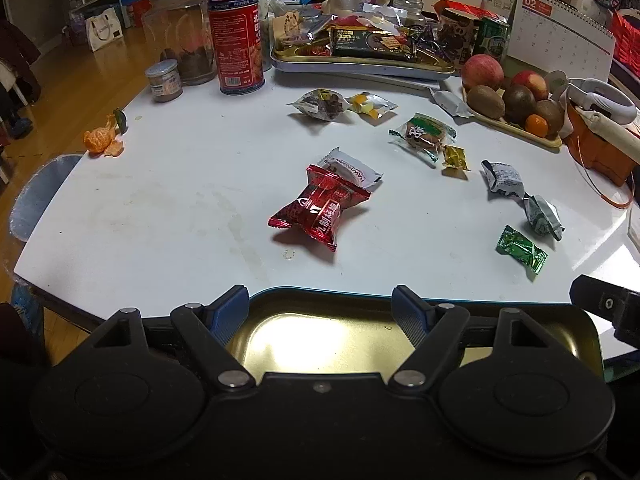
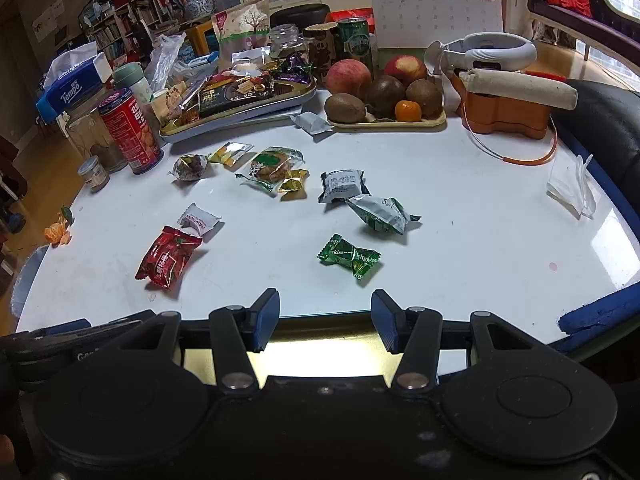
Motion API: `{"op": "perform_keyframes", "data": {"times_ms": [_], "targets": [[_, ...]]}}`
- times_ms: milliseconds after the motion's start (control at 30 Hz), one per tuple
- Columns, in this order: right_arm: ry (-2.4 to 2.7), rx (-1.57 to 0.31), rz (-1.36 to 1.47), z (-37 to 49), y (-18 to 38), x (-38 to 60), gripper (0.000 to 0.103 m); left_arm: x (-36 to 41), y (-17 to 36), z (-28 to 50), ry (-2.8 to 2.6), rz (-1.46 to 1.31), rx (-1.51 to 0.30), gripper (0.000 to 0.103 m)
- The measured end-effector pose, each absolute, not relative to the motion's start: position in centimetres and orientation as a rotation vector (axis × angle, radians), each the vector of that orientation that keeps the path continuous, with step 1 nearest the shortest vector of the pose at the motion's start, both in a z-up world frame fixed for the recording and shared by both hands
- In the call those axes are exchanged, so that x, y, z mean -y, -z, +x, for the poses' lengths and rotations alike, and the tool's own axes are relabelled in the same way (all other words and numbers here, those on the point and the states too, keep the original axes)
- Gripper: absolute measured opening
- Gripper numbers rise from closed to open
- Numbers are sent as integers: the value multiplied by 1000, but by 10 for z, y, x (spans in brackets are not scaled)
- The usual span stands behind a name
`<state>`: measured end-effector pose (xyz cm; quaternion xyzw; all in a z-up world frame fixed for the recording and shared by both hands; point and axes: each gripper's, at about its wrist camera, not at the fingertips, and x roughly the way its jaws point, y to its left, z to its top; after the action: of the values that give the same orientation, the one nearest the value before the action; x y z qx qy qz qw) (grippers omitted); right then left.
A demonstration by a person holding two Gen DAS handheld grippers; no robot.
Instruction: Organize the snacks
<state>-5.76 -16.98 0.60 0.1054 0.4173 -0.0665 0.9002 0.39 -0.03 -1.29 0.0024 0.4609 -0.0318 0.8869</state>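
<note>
Several wrapped snacks lie loose on the white table: a red packet, a white hawthorn packet, a green Meltykiss candy, silver packets, a cookie packet. An empty gold tin tray sits at the near edge under both grippers. My left gripper and right gripper are open and empty above it.
A far tray is full of snacks. A red can, a glass jar, a fruit tray, an orange box, a calendar and a peeled tangerine ring the table.
</note>
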Motion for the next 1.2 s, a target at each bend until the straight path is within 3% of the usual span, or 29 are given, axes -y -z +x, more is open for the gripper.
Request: {"op": "perform_keyframes", "data": {"times_ms": [833, 1200], "targets": [[132, -883, 241, -55, -4, 170, 54, 7, 12, 6, 100, 22, -979, 78], [159, -952, 220, -31, -12, 177, 52, 19, -16, 31, 166, 106, -956, 78]]}}
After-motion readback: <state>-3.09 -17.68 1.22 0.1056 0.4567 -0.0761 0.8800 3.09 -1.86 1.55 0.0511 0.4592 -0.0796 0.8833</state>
